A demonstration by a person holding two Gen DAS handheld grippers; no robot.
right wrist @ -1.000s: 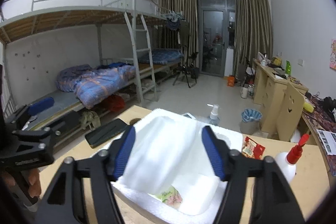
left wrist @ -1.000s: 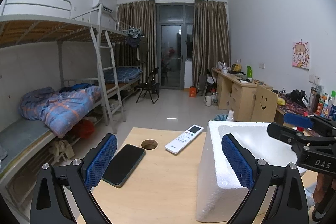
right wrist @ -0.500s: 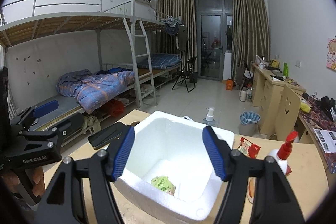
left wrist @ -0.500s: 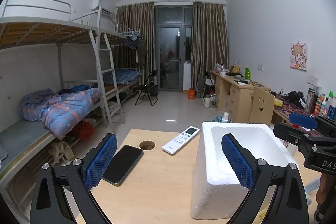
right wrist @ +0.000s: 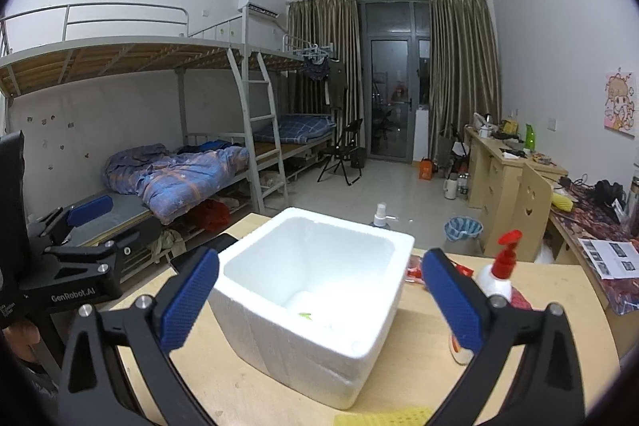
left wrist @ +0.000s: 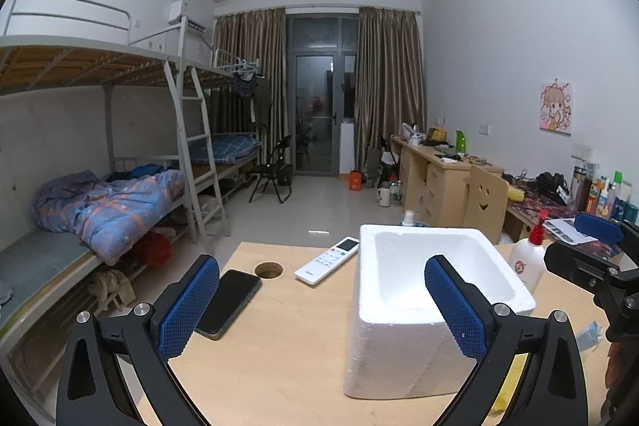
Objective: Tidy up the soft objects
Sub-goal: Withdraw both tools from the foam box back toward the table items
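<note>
A white foam box point(right wrist: 303, 350) stands open-topped on the wooden table point(right wrist: 247, 398). In its bottom lies a white soft pack with a green mark point(right wrist: 305, 315). My right gripper point(right wrist: 319, 298) is just in front of the box. Its jaws are opening and now stand wide, and the blue pads point(right wrist: 189, 296) touch nothing. My left gripper point(left wrist: 321, 306) is open and empty to the left of the foam box point(left wrist: 395, 346). In the left wrist view the inside of the box is mostly hidden.
A black phone point(left wrist: 227, 302), a round cable hole point(left wrist: 268, 269) and a white remote point(left wrist: 327, 260) lie left of the box. A red-pump bottle point(right wrist: 497, 274) and a red packet point(right wrist: 413, 268) are on its right. A yellow sheet point(right wrist: 383, 418) lies near the front edge.
The right gripper held a white soft pack over the box, let it drop inside, then spread its jaws wider. Both grippers have drawn back from the box.
</note>
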